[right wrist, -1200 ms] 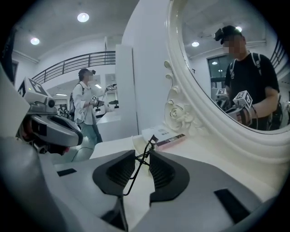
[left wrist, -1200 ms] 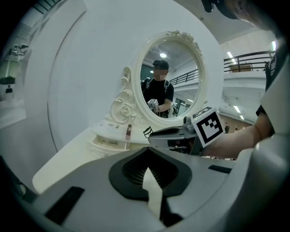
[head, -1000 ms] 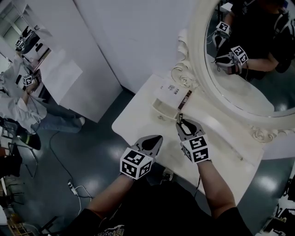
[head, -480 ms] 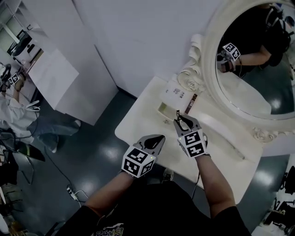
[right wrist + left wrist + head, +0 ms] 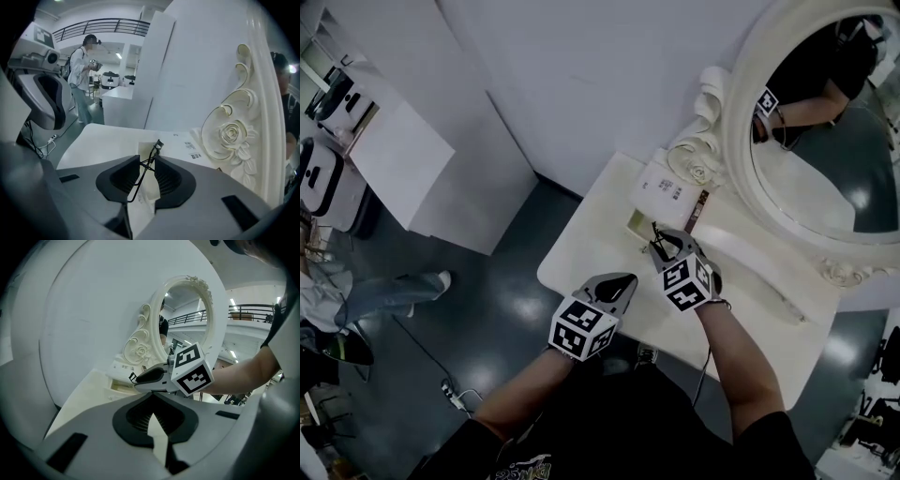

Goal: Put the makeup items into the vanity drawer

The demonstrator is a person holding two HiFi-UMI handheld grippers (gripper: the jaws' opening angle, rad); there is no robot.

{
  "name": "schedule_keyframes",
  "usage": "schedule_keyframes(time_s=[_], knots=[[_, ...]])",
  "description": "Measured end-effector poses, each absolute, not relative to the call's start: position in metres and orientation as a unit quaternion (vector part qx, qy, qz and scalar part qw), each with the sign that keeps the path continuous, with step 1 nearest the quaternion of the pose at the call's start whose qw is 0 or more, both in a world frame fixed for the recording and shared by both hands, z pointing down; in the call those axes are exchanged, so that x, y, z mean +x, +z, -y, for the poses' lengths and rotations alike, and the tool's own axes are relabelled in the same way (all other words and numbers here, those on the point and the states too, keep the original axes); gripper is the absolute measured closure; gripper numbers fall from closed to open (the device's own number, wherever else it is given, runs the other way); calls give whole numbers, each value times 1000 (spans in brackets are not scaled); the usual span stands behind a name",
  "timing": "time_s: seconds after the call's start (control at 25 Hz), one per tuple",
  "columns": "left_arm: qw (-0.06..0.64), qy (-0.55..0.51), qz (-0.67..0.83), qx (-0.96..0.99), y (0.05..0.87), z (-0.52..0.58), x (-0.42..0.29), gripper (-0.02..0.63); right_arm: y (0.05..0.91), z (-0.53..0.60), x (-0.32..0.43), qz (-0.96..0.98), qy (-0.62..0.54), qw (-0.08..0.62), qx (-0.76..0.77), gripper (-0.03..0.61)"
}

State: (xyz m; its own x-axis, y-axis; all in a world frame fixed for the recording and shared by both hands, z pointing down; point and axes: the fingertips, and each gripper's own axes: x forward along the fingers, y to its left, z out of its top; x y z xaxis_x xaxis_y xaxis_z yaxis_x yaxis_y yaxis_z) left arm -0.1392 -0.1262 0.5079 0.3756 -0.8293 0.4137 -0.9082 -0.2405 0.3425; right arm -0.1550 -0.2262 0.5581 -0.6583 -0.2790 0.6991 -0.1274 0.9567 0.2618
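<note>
R gripper grips lash curler right at open drawer. L gripper jaws together, empty, near drawer, over surface.

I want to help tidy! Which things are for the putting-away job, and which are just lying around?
For the job: thin black wire eyelash curler, in the right hand-held gripper; small open cream drawer.
Just lying around: oval mirror in a carved white frame; white cabinet across the floor.
</note>
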Motion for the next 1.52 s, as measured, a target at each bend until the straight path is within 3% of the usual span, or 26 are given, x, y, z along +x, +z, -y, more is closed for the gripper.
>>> schedule_keyframes(time_s=[1.08, 1.52], knots=[[297, 70, 539, 785, 529, 141, -163, 610, 590, 233, -188, 862, -149, 482, 44, 460], [299, 67, 538, 785, 529, 138, -161, 609, 591, 225, -189, 863, -107, 492, 32, 460]])
